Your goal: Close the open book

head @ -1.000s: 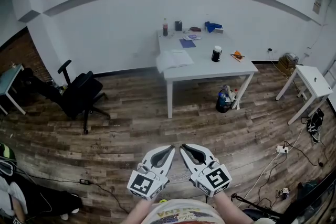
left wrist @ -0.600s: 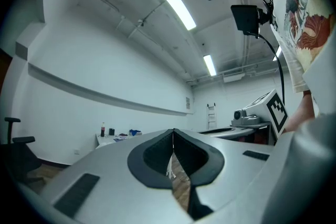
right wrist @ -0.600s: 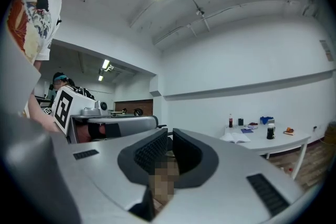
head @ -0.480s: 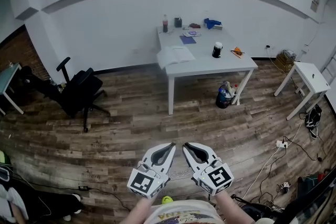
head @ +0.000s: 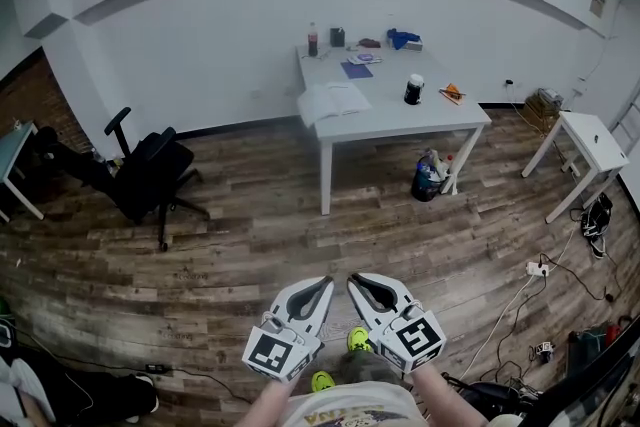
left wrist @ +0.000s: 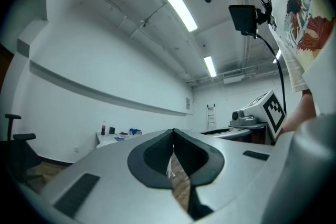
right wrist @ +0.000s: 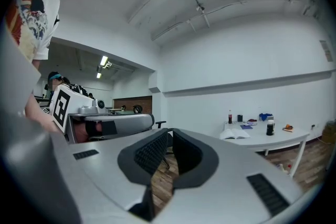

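The open book lies with white pages up at the near left corner of a white table across the room. It also shows in the right gripper view as the open book. My left gripper and right gripper are held side by side low in the head view, far from the table. Both are shut with nothing between their jaws. In the left gripper view the left gripper points toward the distant table.
On the table stand a bottle, a dark cup, a blue notebook and small items. A black office chair stands left of it. Bottles sit by a table leg. A small white table and floor cables are at right.
The view has shifted slightly toward the table. A green shoe now shows below the grippers. Both grippers stay shut and side by side.
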The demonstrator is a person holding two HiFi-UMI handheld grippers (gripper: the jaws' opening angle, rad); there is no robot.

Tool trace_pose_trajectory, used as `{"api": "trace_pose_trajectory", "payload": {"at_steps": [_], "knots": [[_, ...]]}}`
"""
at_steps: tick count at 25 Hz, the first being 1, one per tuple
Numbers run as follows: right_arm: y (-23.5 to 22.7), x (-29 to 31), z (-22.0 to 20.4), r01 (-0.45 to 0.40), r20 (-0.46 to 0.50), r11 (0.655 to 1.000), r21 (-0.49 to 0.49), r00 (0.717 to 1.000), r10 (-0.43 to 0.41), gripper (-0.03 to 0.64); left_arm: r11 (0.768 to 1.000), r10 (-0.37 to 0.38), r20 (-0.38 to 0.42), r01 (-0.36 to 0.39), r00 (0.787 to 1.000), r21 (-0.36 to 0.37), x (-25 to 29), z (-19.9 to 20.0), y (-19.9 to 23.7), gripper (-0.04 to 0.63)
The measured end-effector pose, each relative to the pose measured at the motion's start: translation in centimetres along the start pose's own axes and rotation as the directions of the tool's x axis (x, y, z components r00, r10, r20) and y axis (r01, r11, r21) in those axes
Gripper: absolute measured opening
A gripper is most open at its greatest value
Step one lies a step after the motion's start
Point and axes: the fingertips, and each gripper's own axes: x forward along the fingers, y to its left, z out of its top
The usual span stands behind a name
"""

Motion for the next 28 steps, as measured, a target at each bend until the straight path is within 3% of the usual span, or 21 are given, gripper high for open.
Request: {"api": "trace_pose_trajectory", "payload": {"at_steps": [9,18,28], "knots": [[-4.2,2.7,-0.1,-0.049,0.003,0.999,0.009,0.999,0.049,0.04,0.999,0.032,-0.038,-0.032,0.999,0.001,4.0,-1.2,2.4,0.012],[-11.7,4.3,0.8,-0.085,0.014,0.996,0.012,0.996,0.085,0.04,0.998,0.043,-0.025,-0.042,0.999,0.038,11.1,-0.7,3.7,0.012],[-18.5,5.8,0.2,-0.132,0.018,0.991,0.031,0.991,0.132,0.039,0.995,0.089,-0.059,-0.087,0.994,0.04,17.1,-2.7,5.5,0.012]]}}
